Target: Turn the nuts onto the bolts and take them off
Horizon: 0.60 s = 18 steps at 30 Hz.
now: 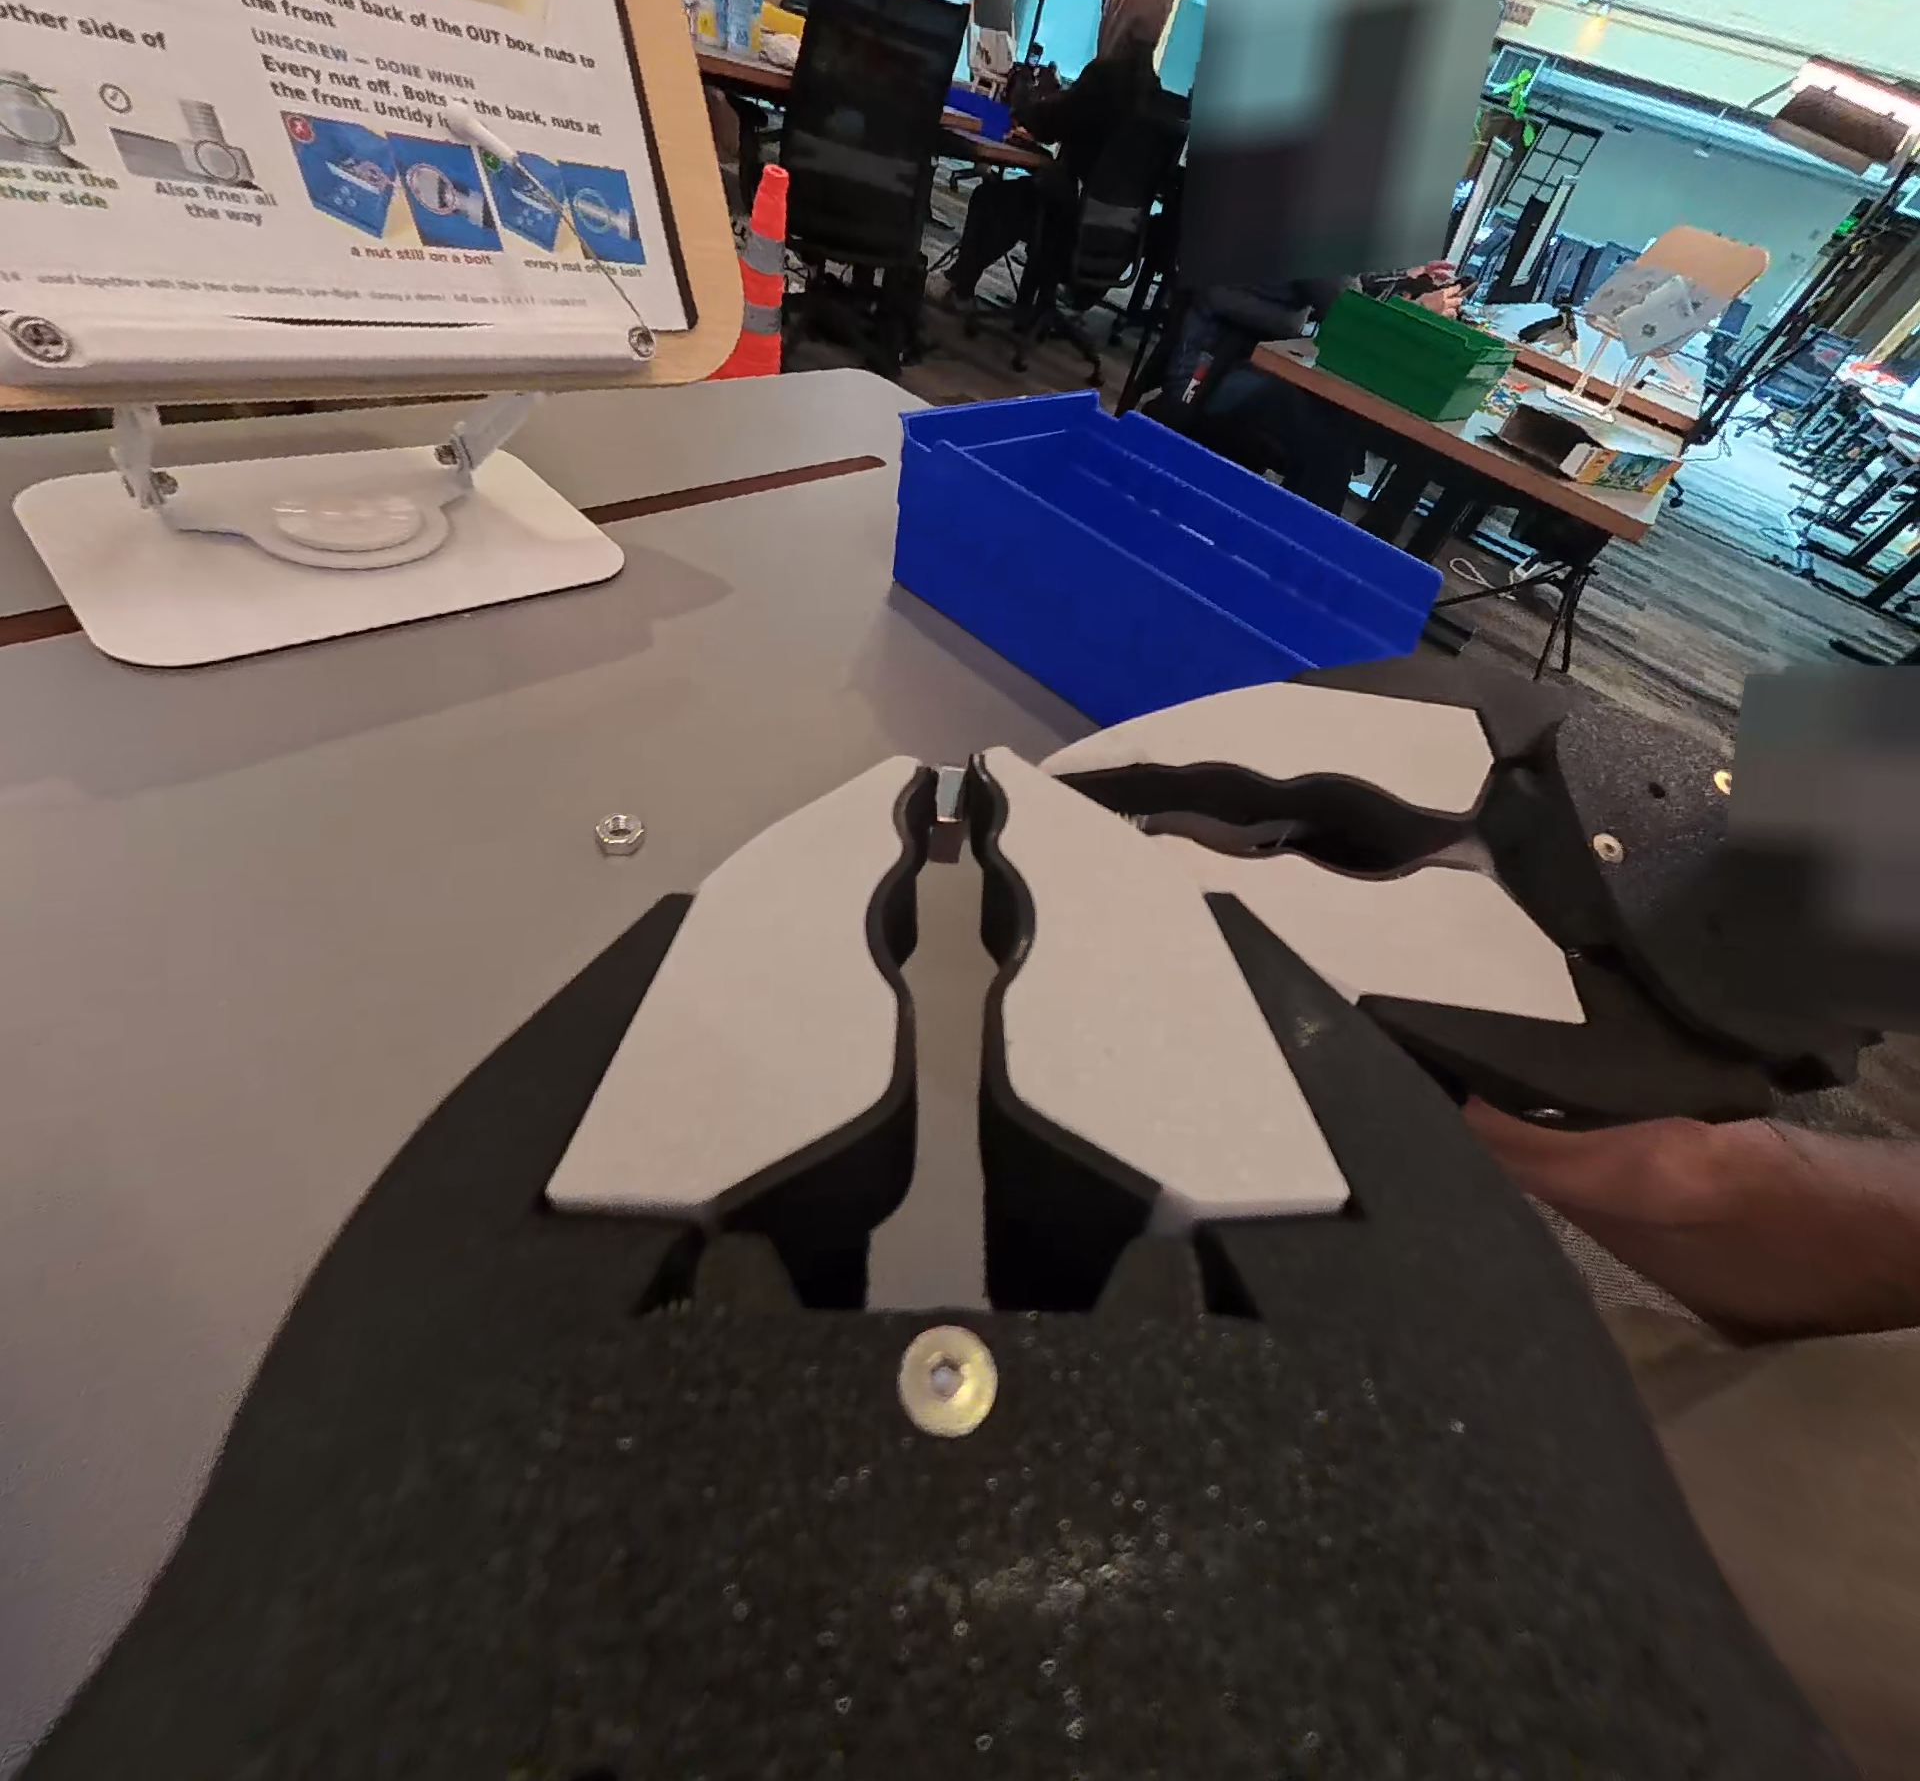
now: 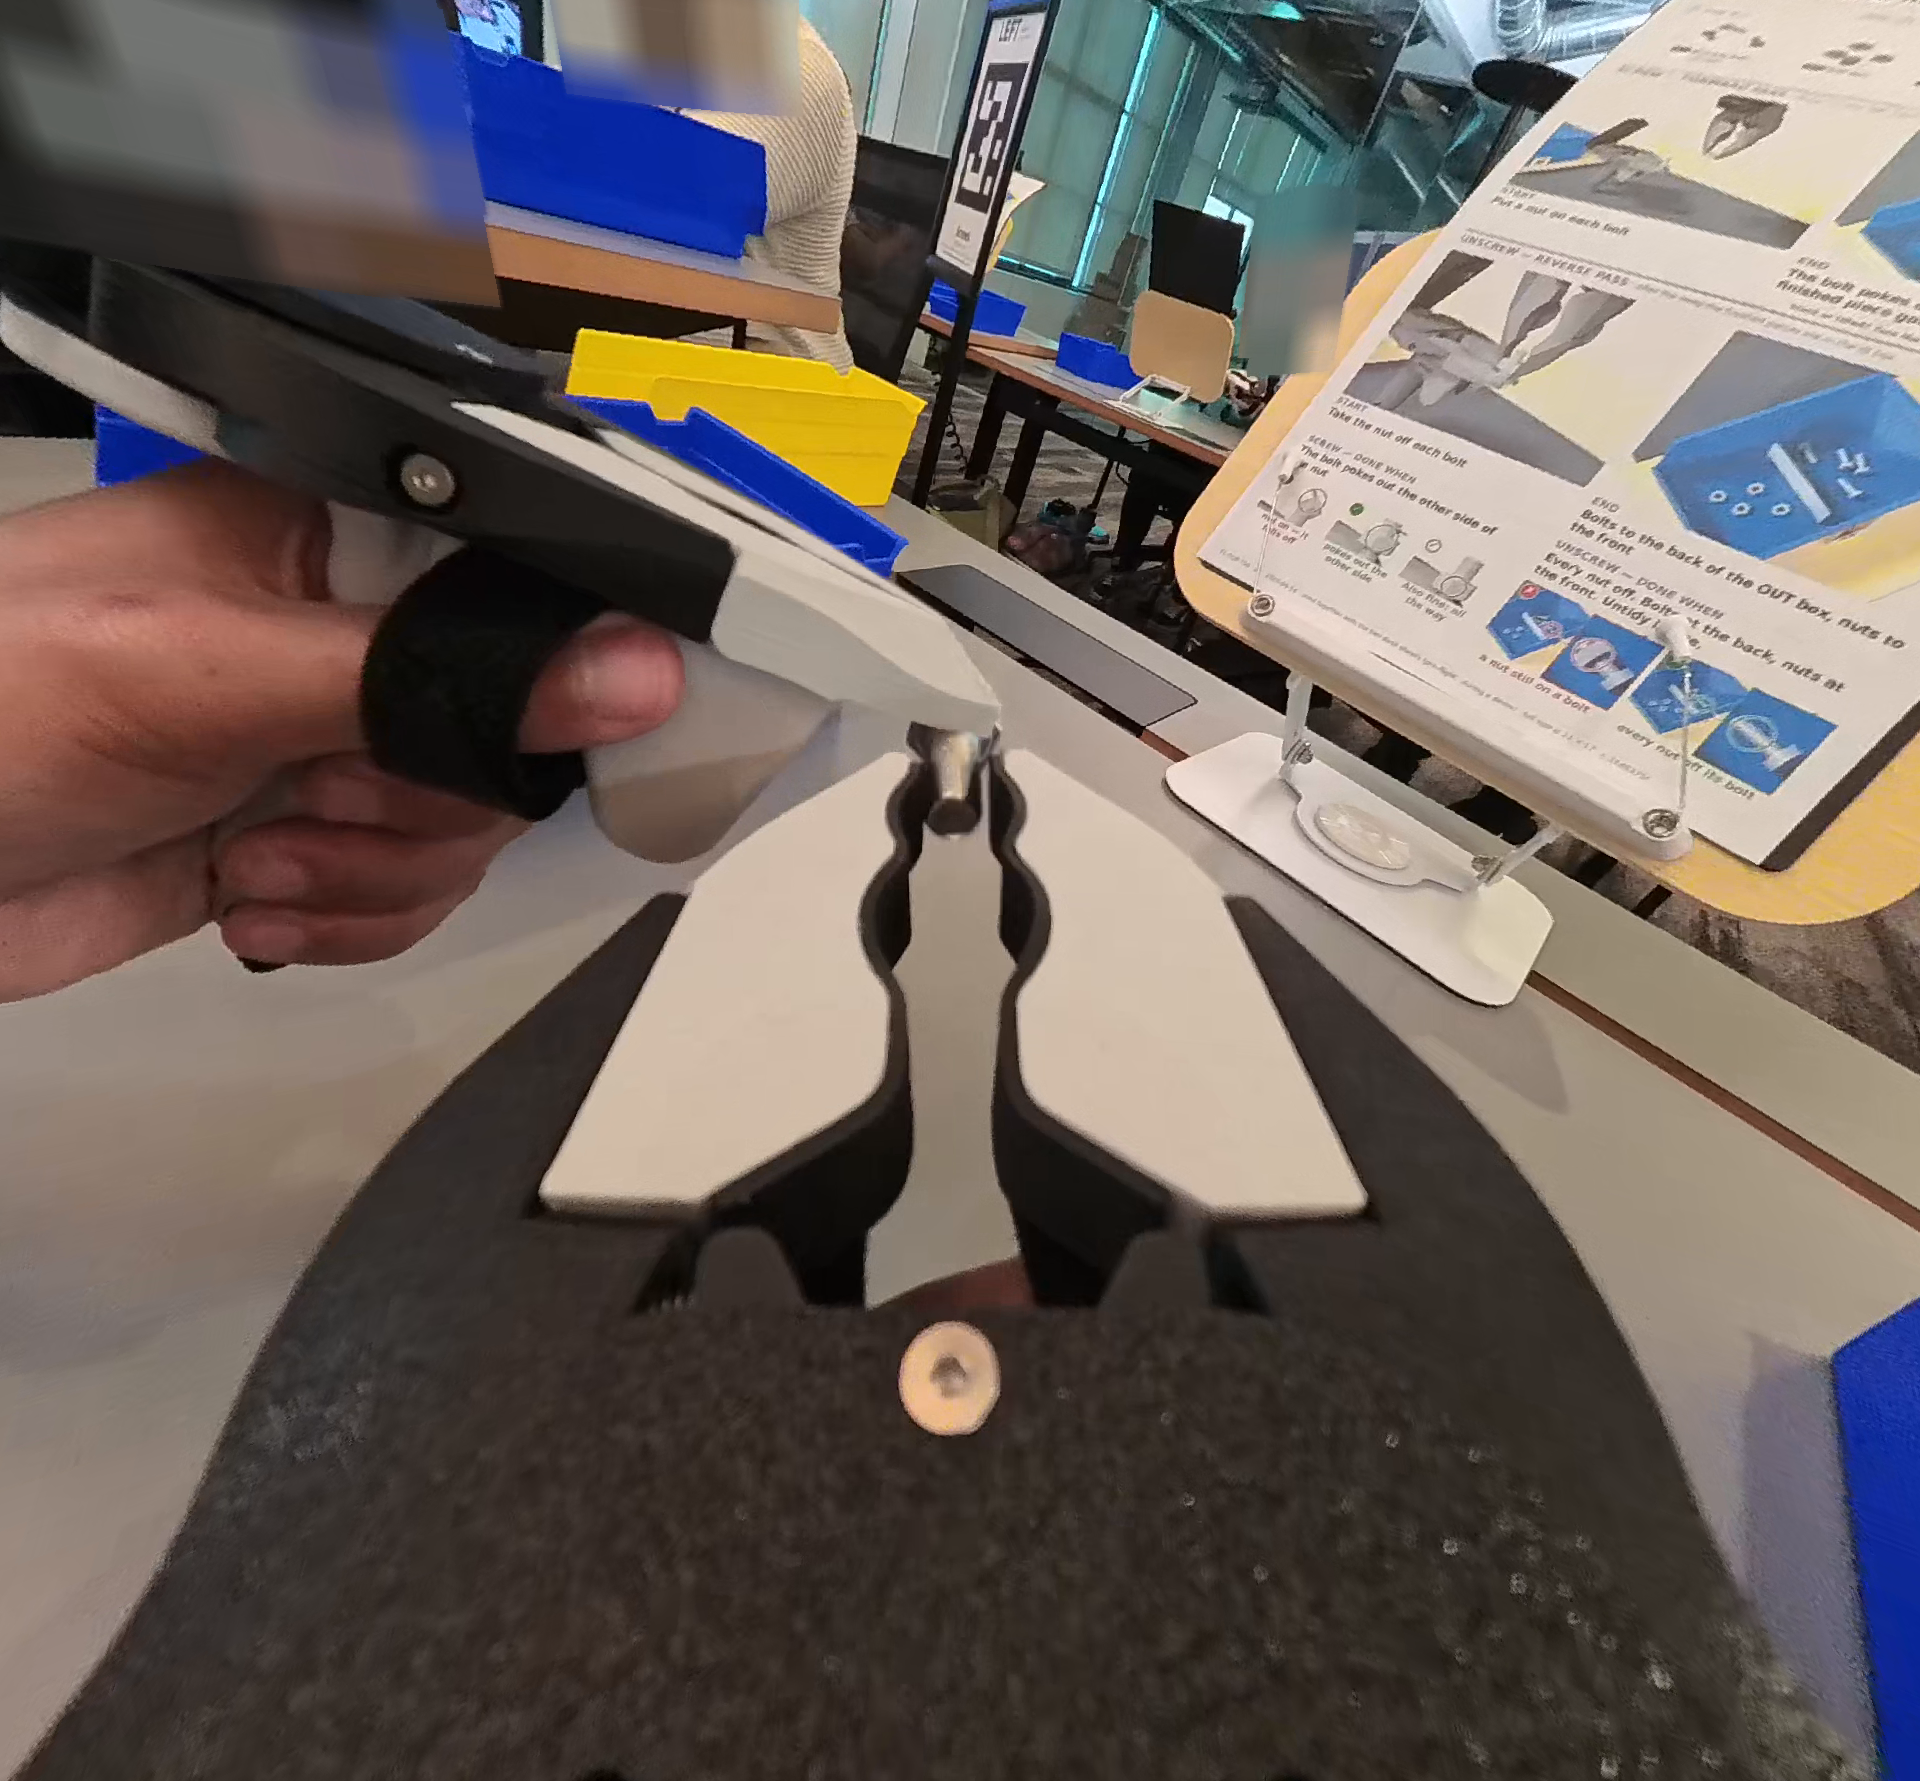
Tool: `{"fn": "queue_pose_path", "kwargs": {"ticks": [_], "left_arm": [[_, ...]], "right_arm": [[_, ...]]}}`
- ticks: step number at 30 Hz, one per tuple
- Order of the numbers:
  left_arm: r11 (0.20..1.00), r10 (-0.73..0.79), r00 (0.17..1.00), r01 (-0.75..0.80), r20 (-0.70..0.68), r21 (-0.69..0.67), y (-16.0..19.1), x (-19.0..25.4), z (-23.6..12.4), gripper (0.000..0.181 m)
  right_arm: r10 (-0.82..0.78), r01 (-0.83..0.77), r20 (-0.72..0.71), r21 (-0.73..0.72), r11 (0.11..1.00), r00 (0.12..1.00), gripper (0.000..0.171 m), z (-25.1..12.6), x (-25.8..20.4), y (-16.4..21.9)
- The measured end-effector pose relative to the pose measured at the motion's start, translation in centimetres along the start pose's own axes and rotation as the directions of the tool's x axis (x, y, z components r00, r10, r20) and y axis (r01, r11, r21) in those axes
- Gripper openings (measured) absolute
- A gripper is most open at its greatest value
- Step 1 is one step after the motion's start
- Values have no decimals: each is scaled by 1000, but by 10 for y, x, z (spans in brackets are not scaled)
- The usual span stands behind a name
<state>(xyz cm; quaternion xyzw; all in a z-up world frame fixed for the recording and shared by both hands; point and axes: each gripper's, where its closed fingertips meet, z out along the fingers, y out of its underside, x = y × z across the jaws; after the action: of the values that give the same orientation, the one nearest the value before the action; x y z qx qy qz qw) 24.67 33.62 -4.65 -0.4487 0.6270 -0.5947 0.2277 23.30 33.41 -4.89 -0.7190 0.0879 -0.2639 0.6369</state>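
In the left wrist view my left gripper [image 1: 948, 781] is shut on a small steel nut [image 1: 948, 809], held edge-on at the fingertips above the grey table [image 1: 312, 900]. My right gripper reaches in from the right, one finger [image 1: 1299, 744] grey-faced, its tips meeting the left tips; the bolt is hidden there. In the right wrist view my right gripper [image 2: 951, 765] is shut on a steel bolt [image 2: 951, 786], whose end points back at the camera. The left gripper [image 2: 966, 705] comes from the left and touches the bolt's far end. A second nut [image 1: 620, 835] lies loose on the table.
A blue bin [image 1: 1143, 568] stands behind the grippers, its corner also at the lower right of the right wrist view [image 2: 1881, 1523]. An instruction board on a white stand [image 1: 312, 547] is at the table's back left. A hand [image 2: 208, 713] holds the left gripper. Other tables, bins and people are beyond. Less than 4 cm separates the two grippers' tips.
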Motion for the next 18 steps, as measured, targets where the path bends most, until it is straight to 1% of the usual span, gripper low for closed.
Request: {"fn": "queue_pose_path", "kwargs": {"ticks": [2, 4, 5, 9, 15, 18], "left_arm": [[999, -24, 1000, 24, 7, 21, -3, -4, -1, 6], [999, -36, 999, 36, -10, 11, -3, -4, -1, 6], [999, -47, 999, 47, -13, 20, -4, -4, -1, 6], [999, -34, 999, 34, -8, 17, -2, -6, 1, 6], [999, -29, 999, 29, -37, 15, 3, -8, 4, 6], [1000, -23, 1000, 23, -16, 1, 6, -11, 5, 5]], "right_arm": [[1, -1, 0, -9, 1000, 1000, 13, 0, 0, 4], [1, -1, -8, -3, 1000, 1000, 13, 0, 2, 5], [-1, 1, -3, 1, 1000, 1000, 9, 0, 2, 4], [-7, 7, 1, -3, 1000, 1000, 8, 1, 3, 6], [39, -39, 57, -3, 999, 998, 7, 1, 2, 12], [28, -28, 39, -20, 999, 999, 8, 3, 1, 17]]}}
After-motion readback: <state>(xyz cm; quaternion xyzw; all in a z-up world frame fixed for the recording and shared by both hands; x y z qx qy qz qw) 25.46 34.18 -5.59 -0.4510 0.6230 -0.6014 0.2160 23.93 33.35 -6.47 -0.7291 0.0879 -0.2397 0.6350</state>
